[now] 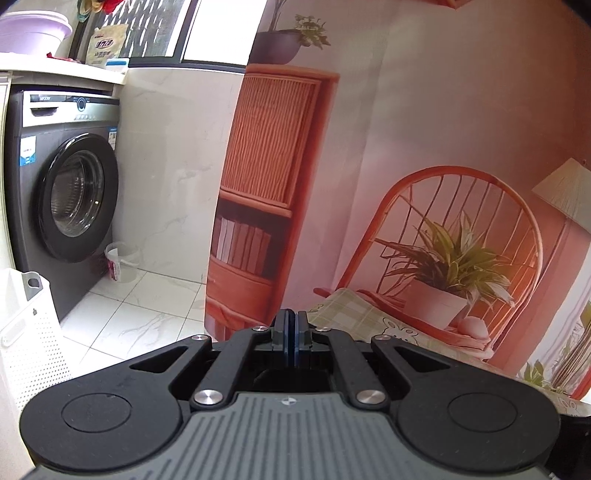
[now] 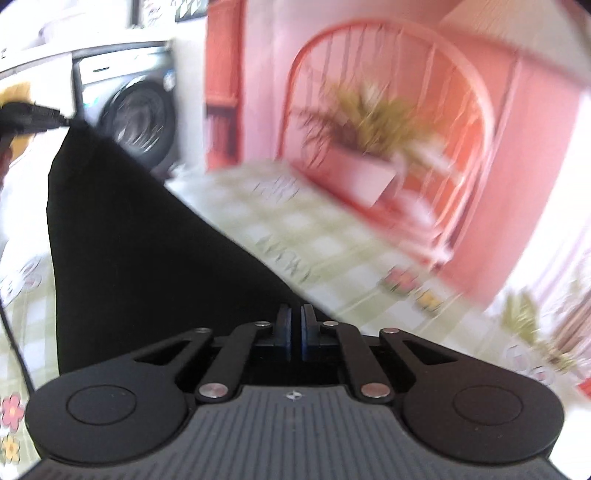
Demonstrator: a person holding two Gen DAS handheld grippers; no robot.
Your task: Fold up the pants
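Between both clenched claws hung the black fabric pants (image 2: 122, 236), the left gripper (image 2: 55, 120) pinching one corner high, the right gripper (image 2: 295, 328) nipping the near edge, seemingly stretching them flat above the checked tablecloth (image 2: 314, 236)

Grippers: two, the left gripper (image 1: 291, 314) and the right gripper (image 2: 295, 308), each with two fingers.
Pants: one black pair (image 2: 147, 240).
Washing machines: one, the washing machine (image 1: 62, 177), which shows in both views.
Laundry baskets: one white perforated basket (image 1: 26, 325).
Basins: one lilac basin (image 1: 33, 29) on the counter above the machine.
Detergent bags: one bag (image 1: 105, 44) on that counter.
Buckets: one small clear bucket (image 1: 122, 260) on the floor.
Printed backdrops: one backdrop (image 1: 406, 129), picturing one chair, one lamp and one shelf.
Tablecloths: one checked tablecloth (image 2: 332, 258); the flowers printed on it are too blurred to count, perhaps several.
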